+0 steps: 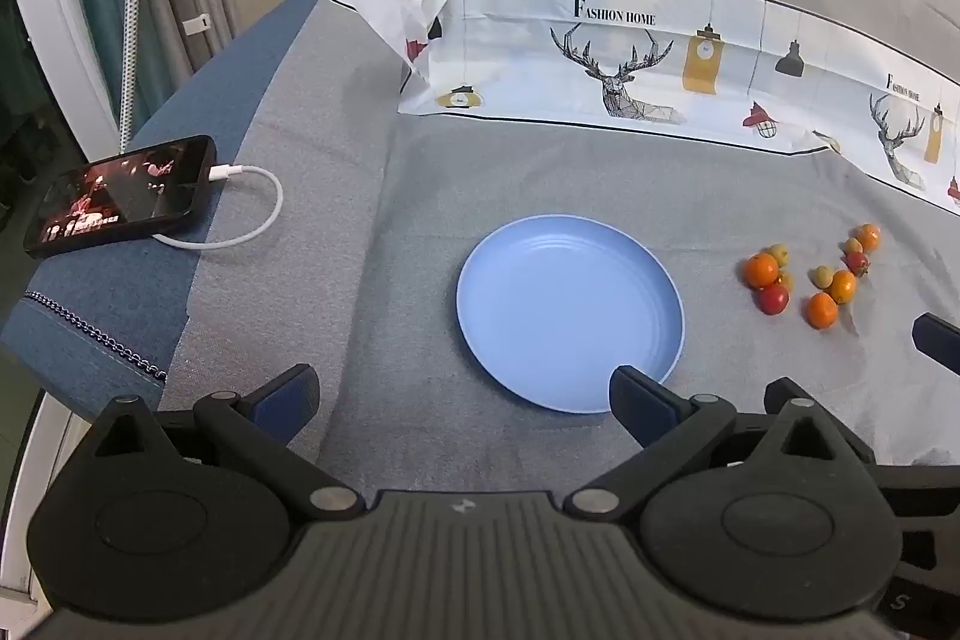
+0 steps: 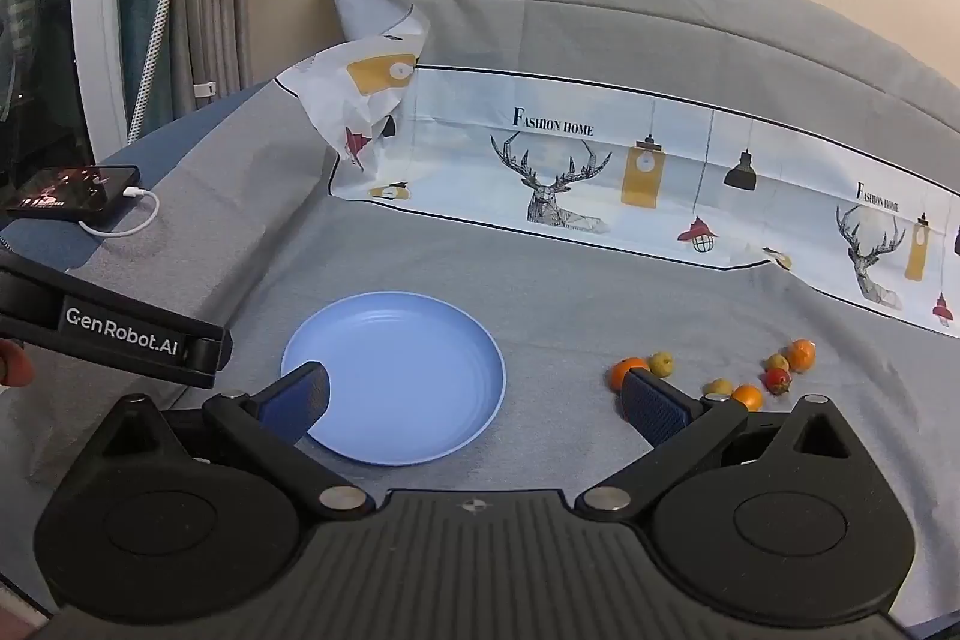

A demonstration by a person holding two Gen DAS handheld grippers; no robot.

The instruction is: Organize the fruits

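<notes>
Right wrist view: right tool (image 2: 477, 403) and left tool (image 1: 462, 397) wide apart, empty. Best to pinch one small orange (image 2: 747, 396) gently, then onto the blue plate (image 2: 474, 418).

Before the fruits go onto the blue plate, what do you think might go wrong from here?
1. The small fruits lie loose and close together on soft grey cloth; picking one may nudge its neighbours into rolling.
2. The blue plate sits on that same soft cloth, so it could tip or slide if bumped.
</notes>
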